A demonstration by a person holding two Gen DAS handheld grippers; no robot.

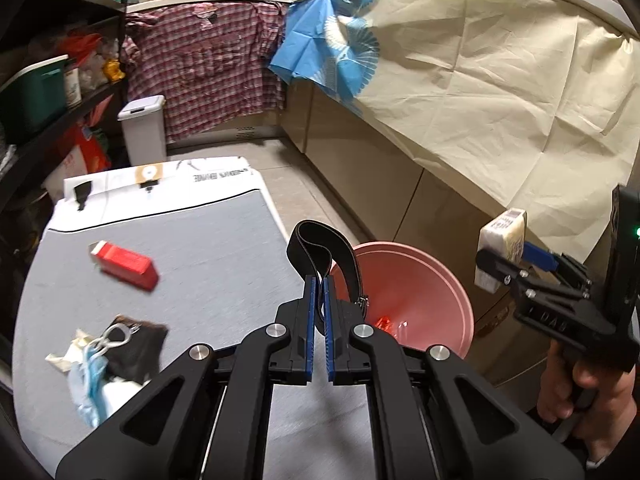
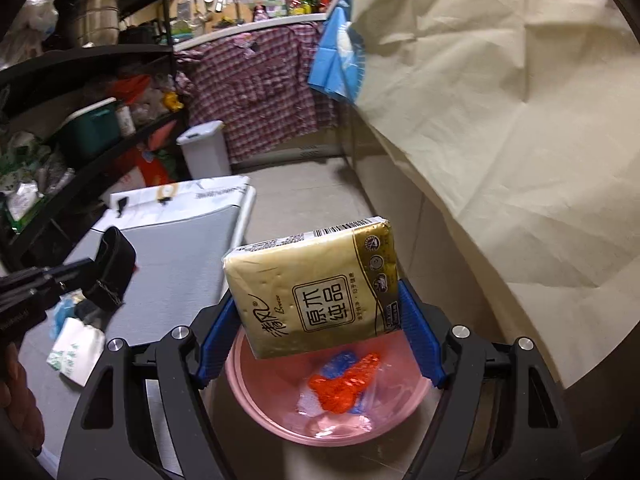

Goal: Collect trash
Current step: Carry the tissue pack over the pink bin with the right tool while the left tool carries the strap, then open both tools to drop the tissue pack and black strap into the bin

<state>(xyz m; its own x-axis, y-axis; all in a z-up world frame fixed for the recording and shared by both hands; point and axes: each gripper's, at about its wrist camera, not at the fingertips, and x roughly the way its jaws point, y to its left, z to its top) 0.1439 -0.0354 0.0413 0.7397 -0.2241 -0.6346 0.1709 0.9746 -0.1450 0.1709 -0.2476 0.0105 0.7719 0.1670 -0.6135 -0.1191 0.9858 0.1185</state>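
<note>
Each gripper [image 1: 319, 292] is black plastic with blue ribbed pads [image 1: 309, 320]. Silver round screws [image 1: 364, 330] mark the linkage joints. A green light [image 1: 637, 232] glows on the right gripper [image 1: 505, 258].

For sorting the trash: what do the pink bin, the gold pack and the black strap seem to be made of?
Bin: likely plastic, smooth and slightly glossy.
Pack: probably tissues in shiny film, printed, with a barcode.
Strap: looks like matte leather or imitation leather, bent in a loop, with a metal buckle.

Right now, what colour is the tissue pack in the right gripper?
Gold-beige tissue pack with white top edge and barcode; clearest in the right wrist view.
</note>
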